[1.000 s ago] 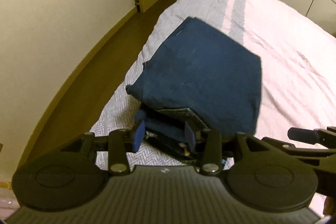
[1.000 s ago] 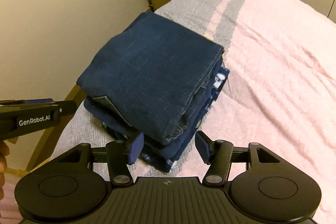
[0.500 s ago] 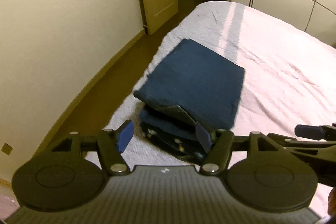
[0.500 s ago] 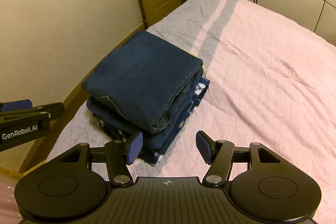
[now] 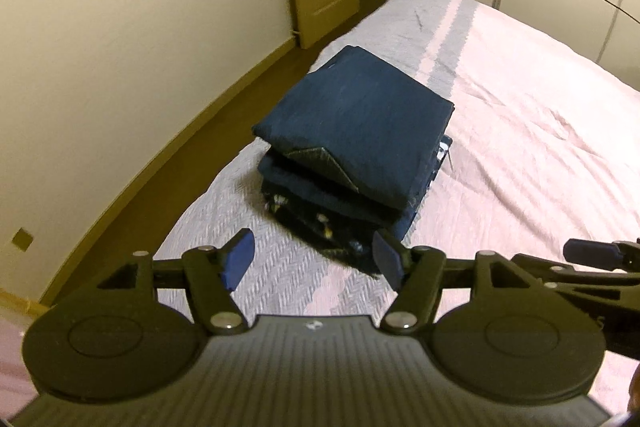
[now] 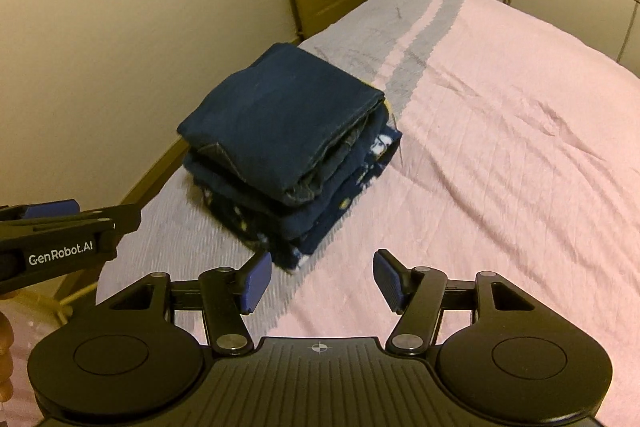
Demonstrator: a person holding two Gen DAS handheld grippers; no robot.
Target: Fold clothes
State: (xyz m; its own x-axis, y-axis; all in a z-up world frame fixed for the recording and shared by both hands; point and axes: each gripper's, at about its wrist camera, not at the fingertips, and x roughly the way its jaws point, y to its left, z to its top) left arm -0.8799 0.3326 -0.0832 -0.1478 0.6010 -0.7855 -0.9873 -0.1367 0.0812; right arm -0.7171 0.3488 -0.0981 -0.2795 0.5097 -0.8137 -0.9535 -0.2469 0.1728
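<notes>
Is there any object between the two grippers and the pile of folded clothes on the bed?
Nothing visible. Only bare bedspread lies between the folded clothes and the open left gripper and right gripper.

Loads of open room on the bed (image 6: pixel 500 147), the whole pink side right of the stack of folded clothes (image 6: pixel 288 147) is bare. The stack itself sits near the bed's left edge, so that side is tight, with the wall (image 5: pixel 120 67) close beyond a strip of floor (image 5: pixel 224 107).
</notes>
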